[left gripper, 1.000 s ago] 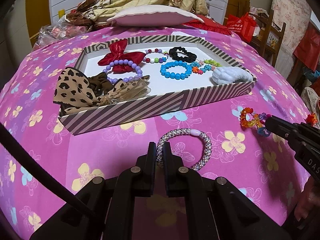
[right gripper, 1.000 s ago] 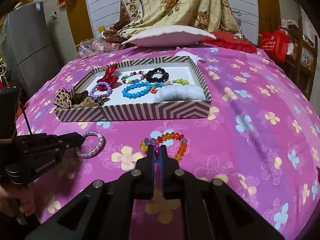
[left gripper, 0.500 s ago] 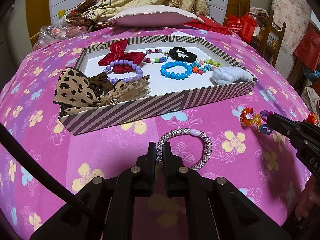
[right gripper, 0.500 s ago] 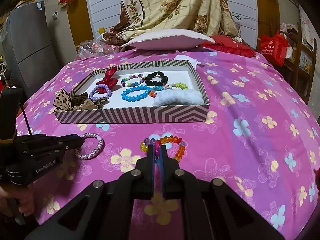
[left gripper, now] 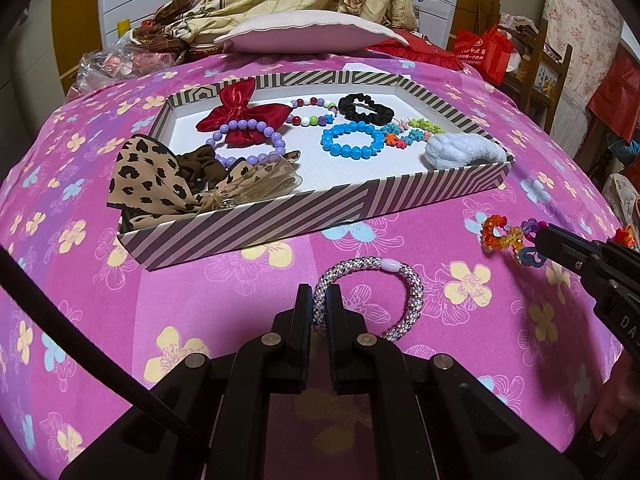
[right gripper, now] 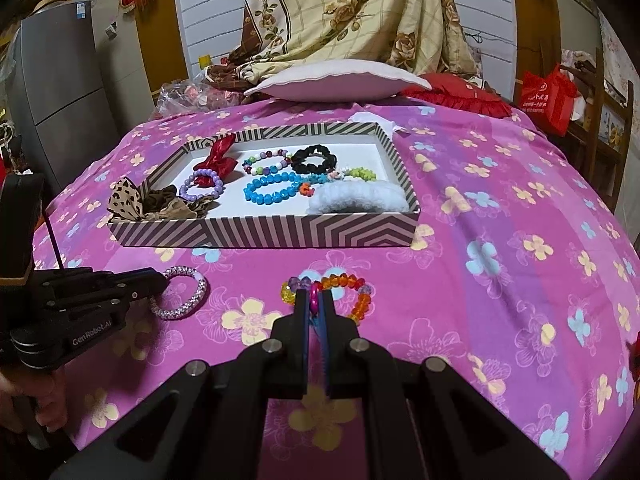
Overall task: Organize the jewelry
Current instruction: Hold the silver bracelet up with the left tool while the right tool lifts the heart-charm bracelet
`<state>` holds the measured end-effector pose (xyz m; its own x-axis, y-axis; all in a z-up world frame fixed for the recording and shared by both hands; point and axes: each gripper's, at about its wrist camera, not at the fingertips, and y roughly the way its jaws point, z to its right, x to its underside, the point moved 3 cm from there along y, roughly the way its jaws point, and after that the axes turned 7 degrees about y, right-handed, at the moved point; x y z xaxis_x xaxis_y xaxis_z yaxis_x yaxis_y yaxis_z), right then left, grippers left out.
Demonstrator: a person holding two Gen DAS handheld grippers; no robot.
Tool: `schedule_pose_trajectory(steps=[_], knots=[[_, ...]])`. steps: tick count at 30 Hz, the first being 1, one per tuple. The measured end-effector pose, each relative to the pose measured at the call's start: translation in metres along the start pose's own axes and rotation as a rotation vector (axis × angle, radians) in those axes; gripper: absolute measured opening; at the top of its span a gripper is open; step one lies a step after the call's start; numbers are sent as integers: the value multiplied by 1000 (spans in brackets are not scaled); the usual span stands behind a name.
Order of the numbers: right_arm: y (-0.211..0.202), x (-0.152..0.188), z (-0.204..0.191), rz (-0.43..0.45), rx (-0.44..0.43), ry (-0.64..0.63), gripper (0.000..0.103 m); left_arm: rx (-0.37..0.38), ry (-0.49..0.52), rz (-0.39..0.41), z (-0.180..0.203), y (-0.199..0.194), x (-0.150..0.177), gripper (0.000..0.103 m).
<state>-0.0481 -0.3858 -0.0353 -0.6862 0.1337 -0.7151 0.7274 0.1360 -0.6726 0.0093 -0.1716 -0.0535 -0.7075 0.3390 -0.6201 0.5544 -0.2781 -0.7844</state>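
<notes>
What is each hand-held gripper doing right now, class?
Left hand-held gripper: shut on the silver woven bracelet.
Right hand-held gripper: shut on the orange beaded bracelet.

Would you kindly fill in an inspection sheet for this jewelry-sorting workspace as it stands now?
Surface: pink floral bedspread.
Job's things: striped tray holds bracelets, scrunchies and bows; silver beaded bracelet and orange beaded bracelet lie on the bedspread in front of it.
Clutter: nothing seen.
Grippers: left gripper shut on the silver beaded bracelet; right gripper shut on the orange beaded bracelet.
Cables: black cable at the left gripper.
Surroundings: white pillow, floral blanket, red bag.
</notes>
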Motion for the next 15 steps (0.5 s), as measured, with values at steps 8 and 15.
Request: schedule_pose_trajectory(steps=[8, 15], knots=[[-4, -3, -1, 24, -1, 2, 4, 0, 0, 0, 0, 0, 0, 1], [-3, -2, -3, 20, -3, -5, 4, -1, 0, 0, 1, 0, 0, 1]])
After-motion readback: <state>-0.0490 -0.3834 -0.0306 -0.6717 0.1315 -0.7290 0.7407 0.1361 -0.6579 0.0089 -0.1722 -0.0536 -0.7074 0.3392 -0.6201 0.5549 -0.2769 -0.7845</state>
